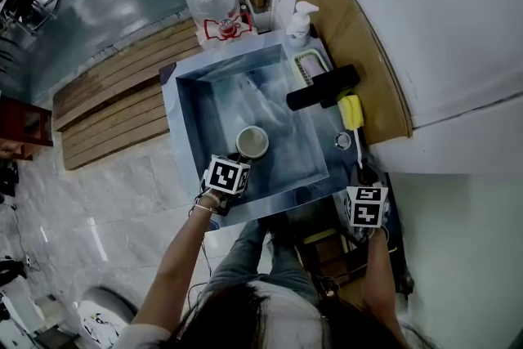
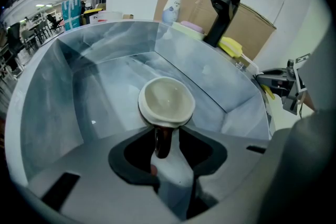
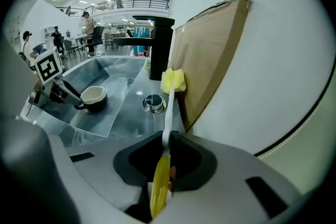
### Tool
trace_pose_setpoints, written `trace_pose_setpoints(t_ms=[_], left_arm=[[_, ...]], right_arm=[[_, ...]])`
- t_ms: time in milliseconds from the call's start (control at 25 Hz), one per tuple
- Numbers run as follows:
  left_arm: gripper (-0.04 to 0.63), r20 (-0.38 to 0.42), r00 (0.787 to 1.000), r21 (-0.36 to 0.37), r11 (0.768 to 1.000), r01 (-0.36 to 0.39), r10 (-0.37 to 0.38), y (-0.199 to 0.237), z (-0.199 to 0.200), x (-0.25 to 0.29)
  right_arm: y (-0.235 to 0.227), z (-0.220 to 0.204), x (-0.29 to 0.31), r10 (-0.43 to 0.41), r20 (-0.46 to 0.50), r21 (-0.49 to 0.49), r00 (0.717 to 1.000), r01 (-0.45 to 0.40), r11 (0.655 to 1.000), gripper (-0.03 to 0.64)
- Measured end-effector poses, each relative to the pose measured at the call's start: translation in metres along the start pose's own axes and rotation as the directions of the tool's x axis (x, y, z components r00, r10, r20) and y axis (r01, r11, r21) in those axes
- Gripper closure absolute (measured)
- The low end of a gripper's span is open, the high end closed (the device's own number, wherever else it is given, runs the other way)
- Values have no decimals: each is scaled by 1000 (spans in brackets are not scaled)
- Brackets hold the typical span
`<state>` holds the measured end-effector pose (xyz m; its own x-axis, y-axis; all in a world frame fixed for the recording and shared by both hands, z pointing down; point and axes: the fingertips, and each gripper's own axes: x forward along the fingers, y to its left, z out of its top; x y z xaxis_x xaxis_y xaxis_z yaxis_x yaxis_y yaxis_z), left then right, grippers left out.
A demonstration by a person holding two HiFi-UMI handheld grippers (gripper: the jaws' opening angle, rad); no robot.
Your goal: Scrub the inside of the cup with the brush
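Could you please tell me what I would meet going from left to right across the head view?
Wooden slats → cup → soap dispenser → brush.

Left gripper [image 2: 163,139]: grey shell, dark recess, cube [image 1: 225,175] marked with black squares on white
Right gripper [image 3: 165,147]: shaped alike, cube [image 1: 366,206] marked likewise
Worn: thin bracelet [image 1: 204,208], pale top [image 1: 286,296], grey-blue trousers [image 1: 245,257]

A black faucet [image 1: 322,87] and soap bottle [image 1: 301,22] stand beside the sink [image 1: 196,123].
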<state>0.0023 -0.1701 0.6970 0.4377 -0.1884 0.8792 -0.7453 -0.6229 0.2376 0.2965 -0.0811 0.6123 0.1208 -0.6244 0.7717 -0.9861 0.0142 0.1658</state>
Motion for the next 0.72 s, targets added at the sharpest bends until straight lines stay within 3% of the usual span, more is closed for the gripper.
trace_pose_setpoints(t_ms=[720], left_arm=[[451,3,1000,1,1000,0,0,-1,0,0]], right_arm=[[4,-5,-32,32,-12,-3,999,-32,999,558]])
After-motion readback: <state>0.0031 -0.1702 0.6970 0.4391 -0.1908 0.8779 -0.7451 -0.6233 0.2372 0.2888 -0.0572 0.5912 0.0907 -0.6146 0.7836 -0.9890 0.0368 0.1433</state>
